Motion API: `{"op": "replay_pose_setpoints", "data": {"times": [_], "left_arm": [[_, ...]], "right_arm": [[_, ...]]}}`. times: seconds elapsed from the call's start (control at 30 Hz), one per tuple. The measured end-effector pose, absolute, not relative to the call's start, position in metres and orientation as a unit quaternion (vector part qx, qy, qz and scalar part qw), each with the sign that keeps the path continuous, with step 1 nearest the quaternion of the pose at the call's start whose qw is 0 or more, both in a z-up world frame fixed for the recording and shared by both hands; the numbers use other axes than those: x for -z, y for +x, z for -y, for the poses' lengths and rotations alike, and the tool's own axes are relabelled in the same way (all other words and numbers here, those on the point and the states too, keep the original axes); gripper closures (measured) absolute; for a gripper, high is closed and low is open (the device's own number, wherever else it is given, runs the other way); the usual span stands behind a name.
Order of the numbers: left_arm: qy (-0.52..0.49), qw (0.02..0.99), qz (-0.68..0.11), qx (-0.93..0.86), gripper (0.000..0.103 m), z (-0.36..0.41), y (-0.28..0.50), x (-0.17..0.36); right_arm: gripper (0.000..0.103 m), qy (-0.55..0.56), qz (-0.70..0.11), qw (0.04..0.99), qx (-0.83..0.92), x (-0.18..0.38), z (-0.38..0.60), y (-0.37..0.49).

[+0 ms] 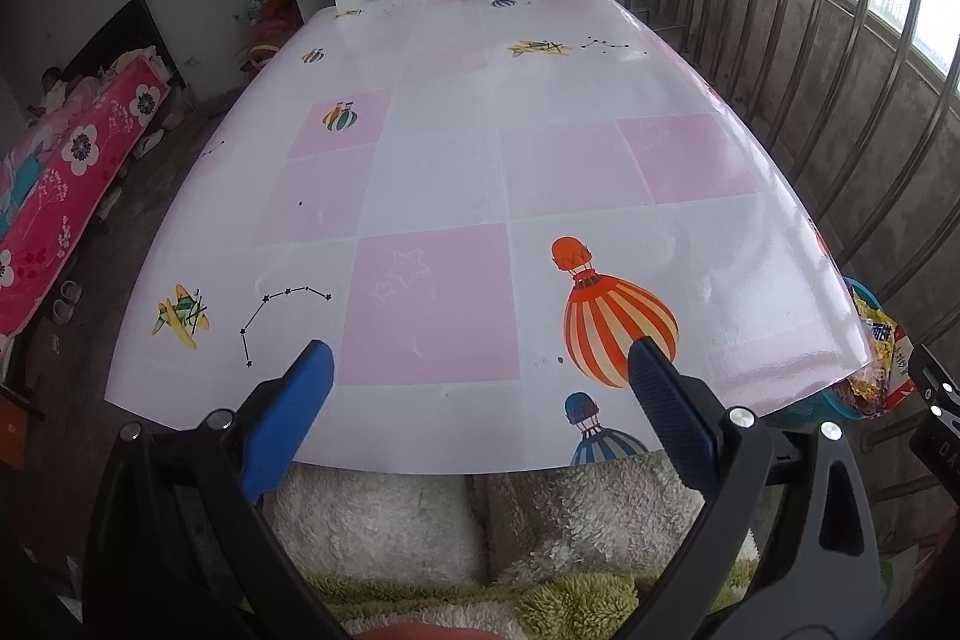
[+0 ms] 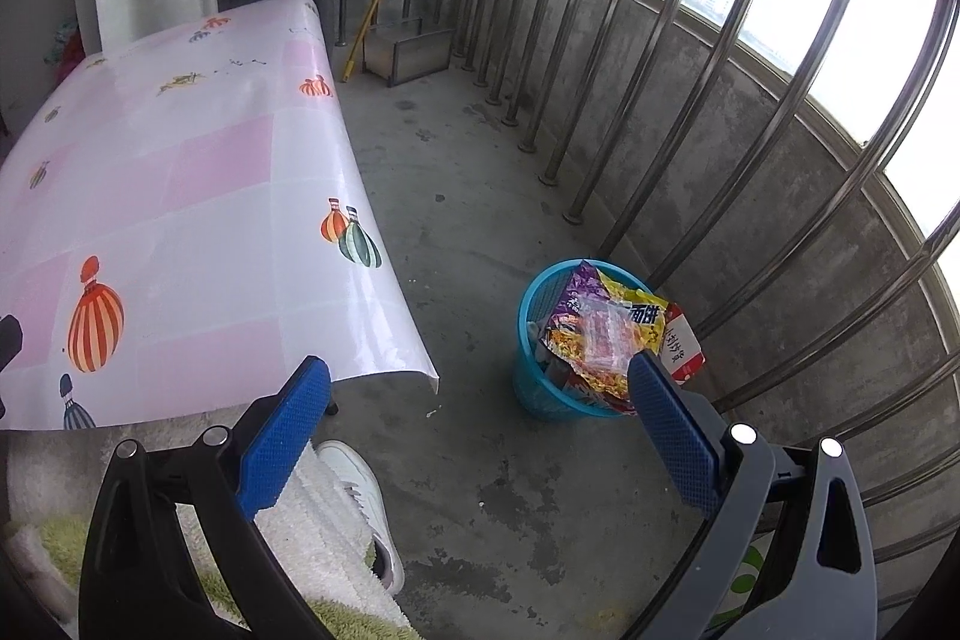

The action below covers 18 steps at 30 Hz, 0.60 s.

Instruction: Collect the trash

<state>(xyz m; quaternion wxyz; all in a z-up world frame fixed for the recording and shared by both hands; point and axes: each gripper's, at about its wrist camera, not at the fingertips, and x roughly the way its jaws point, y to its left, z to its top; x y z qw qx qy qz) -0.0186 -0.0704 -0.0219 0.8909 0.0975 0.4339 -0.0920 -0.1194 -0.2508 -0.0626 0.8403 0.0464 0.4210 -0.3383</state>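
Beside the table, crumpled colourful wrappers overfill the blue basket; both jaws apart.

Each tool has blue textured fingers on black arms with silver screws.

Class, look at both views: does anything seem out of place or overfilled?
Yes. The blue bin on the floor beside the table is overfilled: snack wrappers and a red-and-white carton stick out above its rim.
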Motion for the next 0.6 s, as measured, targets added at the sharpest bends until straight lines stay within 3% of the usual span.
{"op": "replay_pose_setpoints", "data": {"times": [0.6], "left_arm": [[0.096,0.891,-0.435,0.092,0.009,0.0675,-0.0185,0.0232]], "right_arm": [[0.006,0.042,-0.421,0.842,0.335,0.0621,0.2475,-0.1199]]}}
